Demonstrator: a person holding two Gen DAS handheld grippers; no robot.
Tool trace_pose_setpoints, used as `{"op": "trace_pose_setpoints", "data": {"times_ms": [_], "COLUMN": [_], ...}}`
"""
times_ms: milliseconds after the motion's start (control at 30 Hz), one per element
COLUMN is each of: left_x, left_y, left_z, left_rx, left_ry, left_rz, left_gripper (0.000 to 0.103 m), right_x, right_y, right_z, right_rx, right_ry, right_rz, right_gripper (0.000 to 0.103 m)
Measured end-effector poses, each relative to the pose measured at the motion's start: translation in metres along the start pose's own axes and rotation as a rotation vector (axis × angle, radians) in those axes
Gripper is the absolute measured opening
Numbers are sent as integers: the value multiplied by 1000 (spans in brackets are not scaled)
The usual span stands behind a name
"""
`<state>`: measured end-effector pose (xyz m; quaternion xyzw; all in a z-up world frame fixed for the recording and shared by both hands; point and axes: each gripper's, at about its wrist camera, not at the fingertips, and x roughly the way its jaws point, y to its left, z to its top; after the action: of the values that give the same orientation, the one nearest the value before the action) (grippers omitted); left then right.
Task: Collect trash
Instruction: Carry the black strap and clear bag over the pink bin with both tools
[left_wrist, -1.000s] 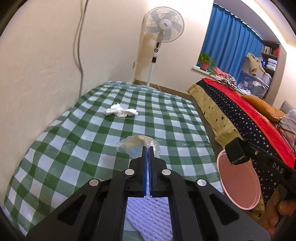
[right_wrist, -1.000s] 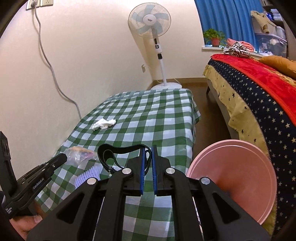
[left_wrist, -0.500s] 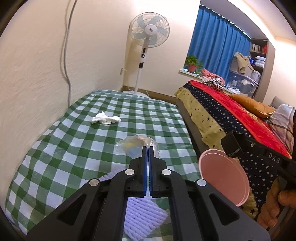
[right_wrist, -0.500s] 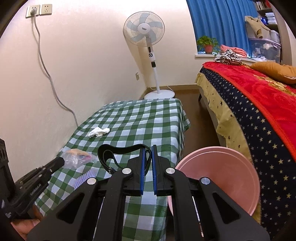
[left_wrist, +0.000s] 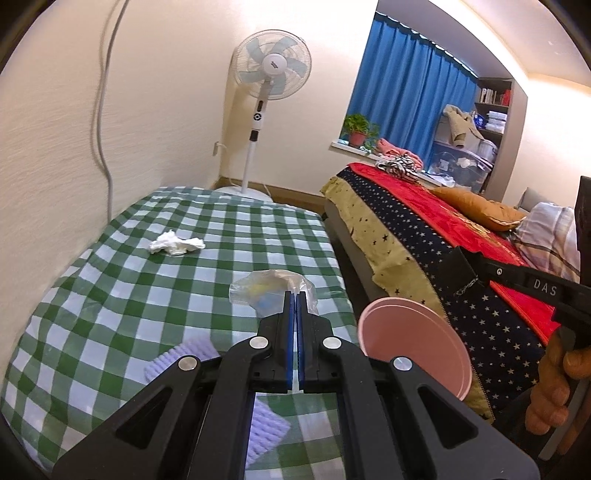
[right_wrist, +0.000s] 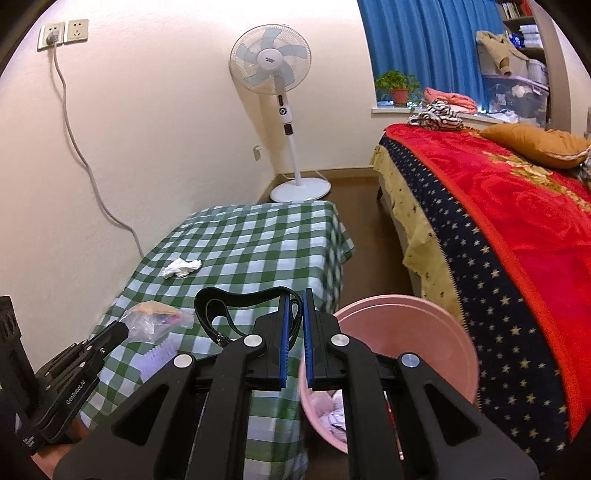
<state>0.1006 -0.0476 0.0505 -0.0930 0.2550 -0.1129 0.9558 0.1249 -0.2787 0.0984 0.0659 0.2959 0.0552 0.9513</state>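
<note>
My left gripper (left_wrist: 295, 295) is shut on a clear plastic bag (left_wrist: 266, 290) with coloured bits inside, held above the green-checked table (left_wrist: 122, 295). The right wrist view shows that left gripper (right_wrist: 120, 330) pinching the bag (right_wrist: 155, 319). My right gripper (right_wrist: 294, 295) is shut on the rim of a pink bin (right_wrist: 406, 332) beside the table's right edge, and a black strap (right_wrist: 240, 299) loops from its tips. Paper scraps lie inside the bin. A crumpled white tissue (left_wrist: 177, 243) and a purple foam net (left_wrist: 184, 358) lie on the table.
A standing fan (right_wrist: 280, 77) is behind the table, and a grey cable (right_wrist: 85, 162) runs down the left wall. A bed with a red blanket (right_wrist: 517, 206) fills the right, across a narrow strip of floor (right_wrist: 365, 236). A person's hand (left_wrist: 554, 384) grips the right tool.
Both grippers have drawn back and risen, so the table looks farther and lower. The pink bin has come closer to my left gripper. Both grips are unchanged.
</note>
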Motion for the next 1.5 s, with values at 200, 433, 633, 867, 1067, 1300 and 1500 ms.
{"op": "trace_pose_setpoints", "data": {"times_ms": [200, 433, 633, 867, 1067, 1300, 1500], "left_x": [5, 14, 25, 42, 55, 70, 77], "left_y": [-11, -27, -41, -61, -82, -106, -123], "left_z": [-3, -6, -9, -15, -18, -24, -28], "left_rx": [17, 41, 51, 63, 78, 88, 101], "left_ry": [2, 10, 19, 38, 51, 77, 90], "left_rz": [-30, -64, -100, -149, -200, -258, -300], "left_gripper": [1, 1, 1, 1, 1, 1, 1], "right_x": [-2, 4, 12, 15, 17, 15, 13], "right_y": [-26, -51, -59, -76, -85, -98, -101], "right_z": [-9, -16, -18, -18, -17, -17, -18], "right_rx": [51, 118, 126, 175, 198, 240, 250], "right_ry": [-16, -23, -15, -9, -9, -18, -20], "right_rz": [-53, -110, -137, -158, -181, -202, -211], "right_gripper": [7, 7, 7, 7, 7, 7, 7]}}
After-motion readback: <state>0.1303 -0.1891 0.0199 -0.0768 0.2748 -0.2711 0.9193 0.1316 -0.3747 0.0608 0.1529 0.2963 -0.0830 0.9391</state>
